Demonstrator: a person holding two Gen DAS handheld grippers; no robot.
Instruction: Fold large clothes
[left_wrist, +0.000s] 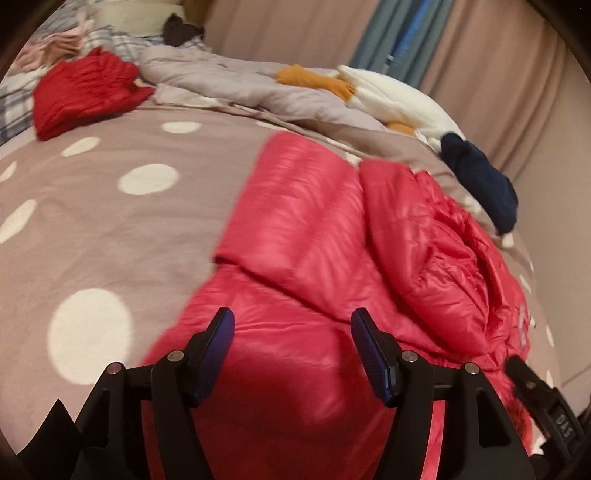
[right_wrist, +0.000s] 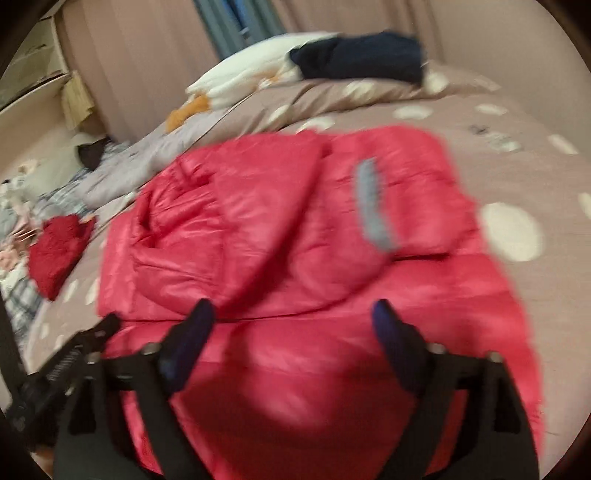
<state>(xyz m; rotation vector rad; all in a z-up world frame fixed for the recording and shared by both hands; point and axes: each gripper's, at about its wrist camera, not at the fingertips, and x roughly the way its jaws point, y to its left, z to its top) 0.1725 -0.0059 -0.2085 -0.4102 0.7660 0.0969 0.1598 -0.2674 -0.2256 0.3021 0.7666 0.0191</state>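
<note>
I have both tools spread apart with nothing between the pads: my left gripper (left_wrist: 291, 328) and my right gripper (right_wrist: 293, 319) both hang just above the near end of the red puffer jacket (left_wrist: 314, 236), which lies partly folded on the dotted bedspread (left_wrist: 110, 221), toward the near edge of the bed. Along the far edge I see a navy garment (right_wrist: 362, 55) lying on a white one (right_wrist: 251, 77), while a smaller red garment (left_wrist: 81, 92) sits near the far left corner beside a rumpled grey quilt (left_wrist: 221, 77).
</note>
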